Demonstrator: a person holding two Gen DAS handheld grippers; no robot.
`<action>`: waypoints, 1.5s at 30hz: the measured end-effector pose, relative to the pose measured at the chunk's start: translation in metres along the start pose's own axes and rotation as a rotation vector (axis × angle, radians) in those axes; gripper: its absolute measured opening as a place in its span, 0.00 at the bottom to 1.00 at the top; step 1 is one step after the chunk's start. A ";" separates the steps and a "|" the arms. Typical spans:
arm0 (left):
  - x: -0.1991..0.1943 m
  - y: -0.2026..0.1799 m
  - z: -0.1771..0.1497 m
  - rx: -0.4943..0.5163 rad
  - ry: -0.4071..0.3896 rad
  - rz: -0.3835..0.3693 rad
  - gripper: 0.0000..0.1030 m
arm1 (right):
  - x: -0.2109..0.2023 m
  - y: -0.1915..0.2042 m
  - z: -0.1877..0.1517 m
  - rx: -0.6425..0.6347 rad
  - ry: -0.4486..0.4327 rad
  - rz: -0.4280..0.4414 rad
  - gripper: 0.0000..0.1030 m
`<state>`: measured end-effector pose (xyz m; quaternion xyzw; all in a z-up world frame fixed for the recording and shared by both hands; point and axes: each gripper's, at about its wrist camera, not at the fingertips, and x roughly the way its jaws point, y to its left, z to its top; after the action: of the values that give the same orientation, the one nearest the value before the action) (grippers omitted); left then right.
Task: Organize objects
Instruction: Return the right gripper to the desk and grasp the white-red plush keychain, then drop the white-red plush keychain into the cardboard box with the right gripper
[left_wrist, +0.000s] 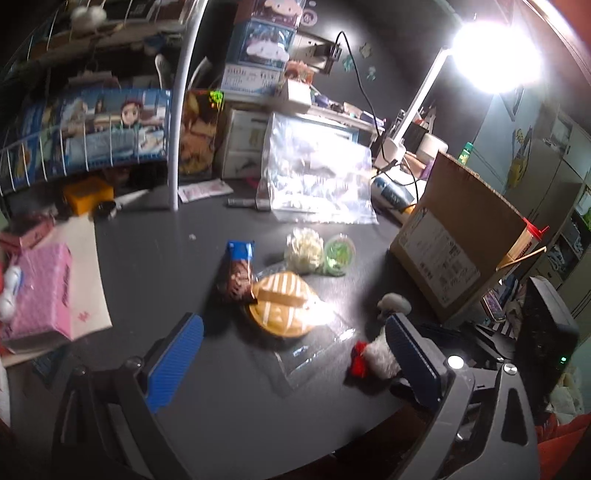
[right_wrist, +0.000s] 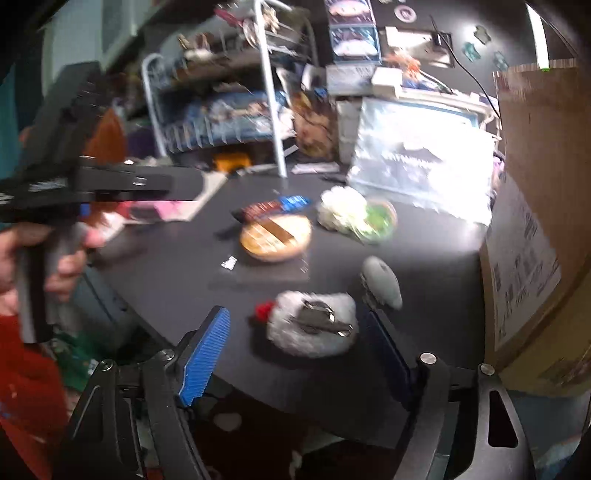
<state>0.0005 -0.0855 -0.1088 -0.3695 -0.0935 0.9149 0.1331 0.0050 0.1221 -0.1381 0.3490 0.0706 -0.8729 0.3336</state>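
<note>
Fluffy toy (right_wrist: 312, 325) sits between my right gripper (right_wrist: 295, 354) pads; my jaws hold nothing.
It could slide off the table (right_wrist: 177, 266) edge if I bump it; my left gripper (left_wrist: 295, 354) gapes wide, empty.

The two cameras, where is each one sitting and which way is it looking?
Left wrist view: sits on the left hand-held gripper, looking forward and down at the dark table; only its two blue-padded fingers show, open.
Right wrist view: sits on the right hand-held gripper, looking down over the table edge; its open fingers frame a fluffy white toy, and the person's left hand shows holding the other gripper.
Both share: the round tan snack, blue-and-brown packet, fluffy toy and cardboard box.
</note>
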 end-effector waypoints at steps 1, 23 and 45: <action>0.001 0.000 -0.002 0.000 0.005 0.004 0.95 | 0.003 -0.001 -0.001 0.002 0.007 0.002 0.67; -0.004 -0.023 0.014 0.059 0.033 -0.072 0.95 | -0.011 0.013 0.030 -0.142 -0.033 0.118 0.45; 0.024 -0.176 0.156 0.359 0.210 -0.367 0.38 | -0.115 -0.075 0.125 -0.170 -0.119 0.033 0.45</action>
<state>-0.0951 0.0771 0.0334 -0.4097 0.0192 0.8340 0.3692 -0.0513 0.1962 0.0221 0.2680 0.1189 -0.8772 0.3801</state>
